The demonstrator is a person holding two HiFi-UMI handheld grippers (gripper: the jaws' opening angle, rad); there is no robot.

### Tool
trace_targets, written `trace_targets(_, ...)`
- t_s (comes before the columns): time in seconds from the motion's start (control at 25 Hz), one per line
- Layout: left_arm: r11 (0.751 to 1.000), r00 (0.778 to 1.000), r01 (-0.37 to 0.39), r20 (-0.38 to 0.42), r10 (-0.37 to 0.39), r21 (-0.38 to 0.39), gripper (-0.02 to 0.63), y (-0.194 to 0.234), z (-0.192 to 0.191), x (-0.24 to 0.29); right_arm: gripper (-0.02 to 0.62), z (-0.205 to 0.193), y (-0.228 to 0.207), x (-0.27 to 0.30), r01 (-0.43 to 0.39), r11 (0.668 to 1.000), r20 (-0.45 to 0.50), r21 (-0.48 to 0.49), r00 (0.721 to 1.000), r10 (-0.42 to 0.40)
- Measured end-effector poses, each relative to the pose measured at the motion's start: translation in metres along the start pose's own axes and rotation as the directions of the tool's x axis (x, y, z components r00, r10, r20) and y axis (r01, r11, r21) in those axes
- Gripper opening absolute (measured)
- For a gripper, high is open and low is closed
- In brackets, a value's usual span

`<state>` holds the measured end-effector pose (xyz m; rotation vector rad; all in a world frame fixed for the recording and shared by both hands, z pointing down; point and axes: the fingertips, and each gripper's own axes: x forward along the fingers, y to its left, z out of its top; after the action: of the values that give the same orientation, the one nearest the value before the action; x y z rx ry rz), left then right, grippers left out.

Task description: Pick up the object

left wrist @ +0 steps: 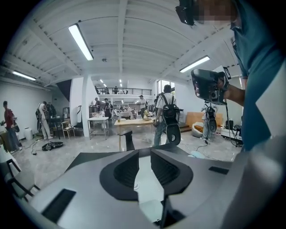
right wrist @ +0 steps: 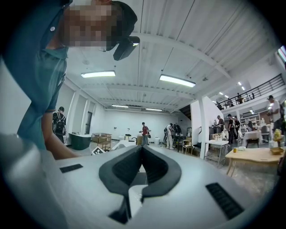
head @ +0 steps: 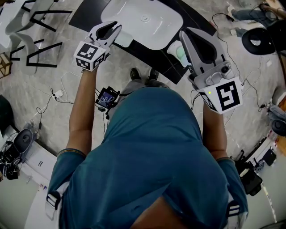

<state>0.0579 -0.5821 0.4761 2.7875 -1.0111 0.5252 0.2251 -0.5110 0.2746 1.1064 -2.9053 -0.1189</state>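
Note:
In the head view my left gripper is over the near left edge of a white basin that rests on a black tabletop. Its jaws stand a little apart with nothing between them; the left gripper view shows only white surface through the gap. A small white block lies just under it. My right gripper is held level at the basin's right side, jaws together and empty. A pale green round object sits on the table beside the right gripper, partly hidden by it.
The black table's near edge runs close to the person's shoes. Cables and gear lie on the floor at both sides. Chairs stand at the far left. Several people and tables fill the hall beyond.

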Motion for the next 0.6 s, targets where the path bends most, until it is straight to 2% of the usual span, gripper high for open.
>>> trace_targets(0.6, 0.999, 0.991, 0.047, -0.126, -0.048, -0.008, 0.142, 0.002, -0.048, 0.017, 0.014, -0.002, 0.002, 0.003, 0.004, 1.0, -0.003, 0.005, 1.0, -0.004)
